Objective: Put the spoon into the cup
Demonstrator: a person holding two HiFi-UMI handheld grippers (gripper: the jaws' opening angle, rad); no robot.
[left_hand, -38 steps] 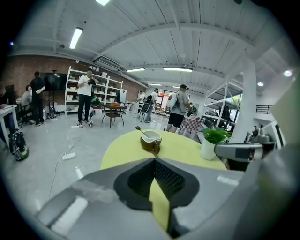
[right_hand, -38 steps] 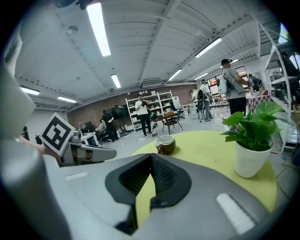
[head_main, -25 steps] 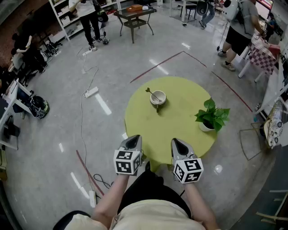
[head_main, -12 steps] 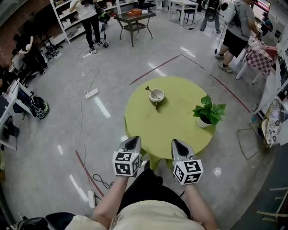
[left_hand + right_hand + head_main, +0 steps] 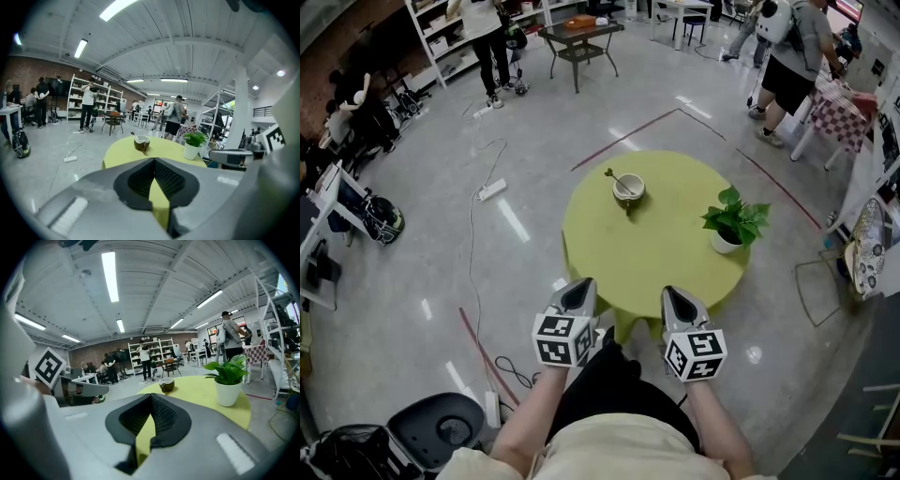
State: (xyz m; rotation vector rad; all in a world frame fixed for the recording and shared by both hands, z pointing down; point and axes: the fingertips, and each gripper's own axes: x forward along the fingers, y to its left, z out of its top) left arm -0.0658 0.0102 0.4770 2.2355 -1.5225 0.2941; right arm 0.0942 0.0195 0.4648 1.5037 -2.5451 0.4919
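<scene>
A small dark cup with a pale inside [image 5: 628,187] stands on the far part of the round yellow-green table [image 5: 656,258]. The spoon [image 5: 615,178] lies in it, its handle sticking out to the far left. The cup also shows in the left gripper view [image 5: 141,143] and the right gripper view [image 5: 166,384]. My left gripper [image 5: 579,285] and right gripper [image 5: 673,293] hover side by side at the table's near edge, well short of the cup. Both are shut with nothing between the jaws [image 5: 154,159] [image 5: 151,395].
A potted green plant [image 5: 731,220] stands at the table's right side. A black chair [image 5: 441,427] is at the lower left. A power strip and cables [image 5: 490,192] lie on the floor to the left. People stand by shelves and tables at the back.
Both grippers have drawn back slightly from the table together, still shut. The table sits a little farther off in the view. A black chair has come into view at lower left.
</scene>
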